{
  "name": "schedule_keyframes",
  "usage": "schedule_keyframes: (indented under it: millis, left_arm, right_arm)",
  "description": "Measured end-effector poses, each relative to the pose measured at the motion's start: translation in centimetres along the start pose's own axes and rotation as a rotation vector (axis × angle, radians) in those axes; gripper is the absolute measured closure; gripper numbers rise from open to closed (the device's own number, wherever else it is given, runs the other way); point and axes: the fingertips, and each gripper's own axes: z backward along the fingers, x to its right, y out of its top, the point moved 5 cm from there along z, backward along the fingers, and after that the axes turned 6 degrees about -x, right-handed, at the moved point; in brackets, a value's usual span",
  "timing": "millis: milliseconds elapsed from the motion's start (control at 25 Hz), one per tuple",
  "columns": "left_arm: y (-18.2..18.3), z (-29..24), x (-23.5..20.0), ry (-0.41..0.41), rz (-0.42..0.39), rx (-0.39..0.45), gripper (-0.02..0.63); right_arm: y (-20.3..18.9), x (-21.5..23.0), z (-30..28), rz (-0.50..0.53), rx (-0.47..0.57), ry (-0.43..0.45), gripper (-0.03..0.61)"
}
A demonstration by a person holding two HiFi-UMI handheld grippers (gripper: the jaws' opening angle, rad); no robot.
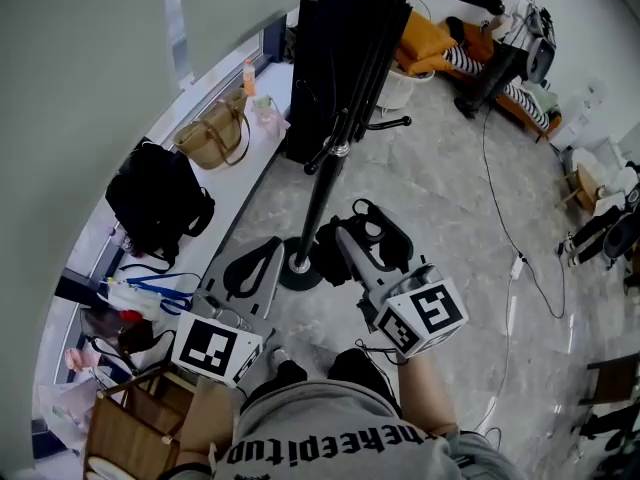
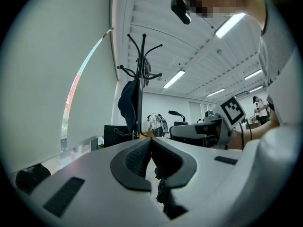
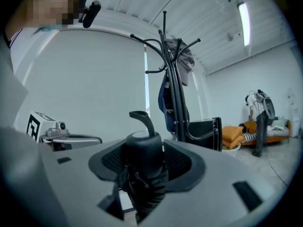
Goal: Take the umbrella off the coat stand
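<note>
While off the coat stand, umbrella clamped in right gripper; left gripper clenched.

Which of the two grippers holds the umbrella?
The right gripper: its jaws are shut on the black folded umbrella. The left gripper has its jaws together with nothing between them.
</note>
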Motion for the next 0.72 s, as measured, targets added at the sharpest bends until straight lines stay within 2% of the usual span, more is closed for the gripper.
schedule_keyframes:
  millis: [400, 720]
  left_arm:
    - [1.4, -2.8, 4.3, -0.025, 0.0, 0.026, 0.598]
    - [1.8, -5.4, 9.2, -0.036, 0.017, 0.005, 0.598]
  right_arm:
    - [0.5, 3.0, 5.7, -0.01, 0.025, -0.035, 0.348]
    - [-0.7, 6.4, 11.2, -0.05, 0.001, -0.067, 0.348]
